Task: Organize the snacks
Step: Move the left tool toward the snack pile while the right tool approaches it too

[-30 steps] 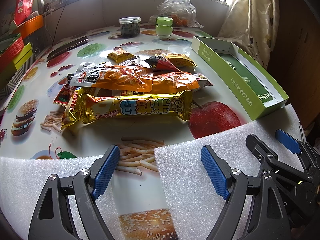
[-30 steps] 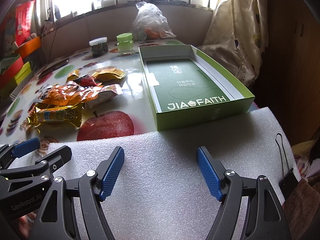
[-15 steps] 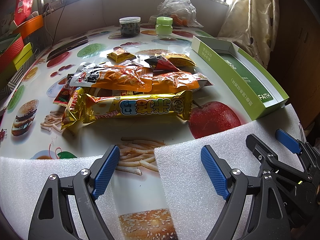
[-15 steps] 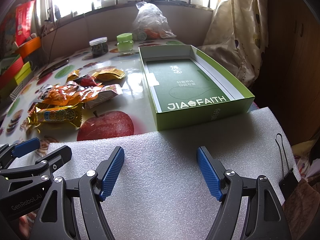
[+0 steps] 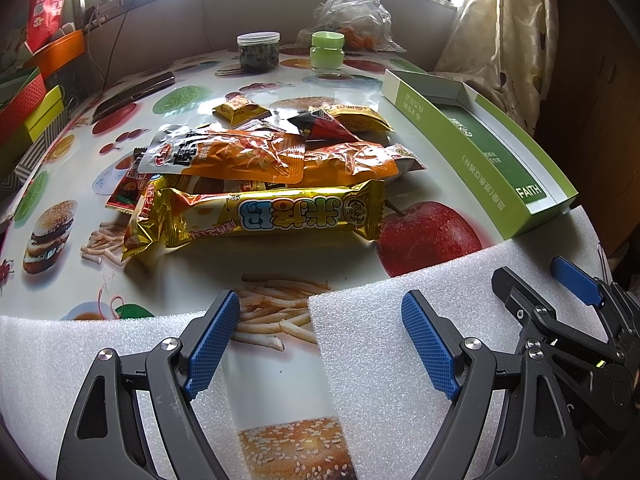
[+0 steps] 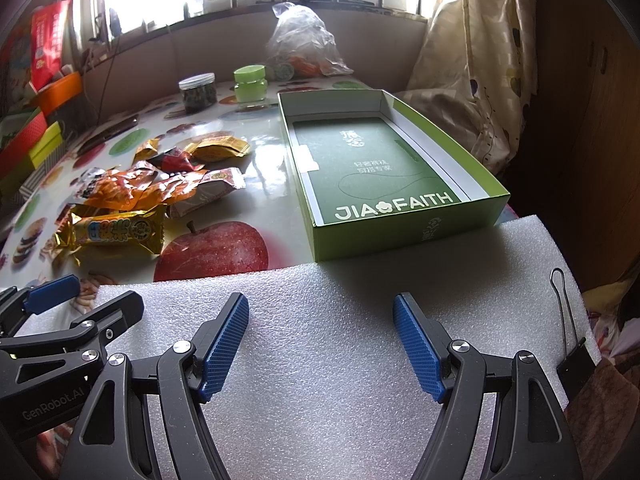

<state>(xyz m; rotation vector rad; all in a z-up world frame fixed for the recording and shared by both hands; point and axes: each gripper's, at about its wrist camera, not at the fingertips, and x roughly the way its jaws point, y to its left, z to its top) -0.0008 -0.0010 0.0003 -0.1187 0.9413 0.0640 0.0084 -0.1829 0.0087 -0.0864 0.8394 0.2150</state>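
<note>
I hold the left claw and right claw low over the foam sheets, both spread, gripping nothing. Snack packets lie piled mid-counter; the green box sits right of them, bare counter between

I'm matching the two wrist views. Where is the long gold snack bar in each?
Left wrist: gold snack bar centre, nearest of the pile.
Right wrist: same bar at far left.
Shared landmark: printed red apple, just right of it.
</note>
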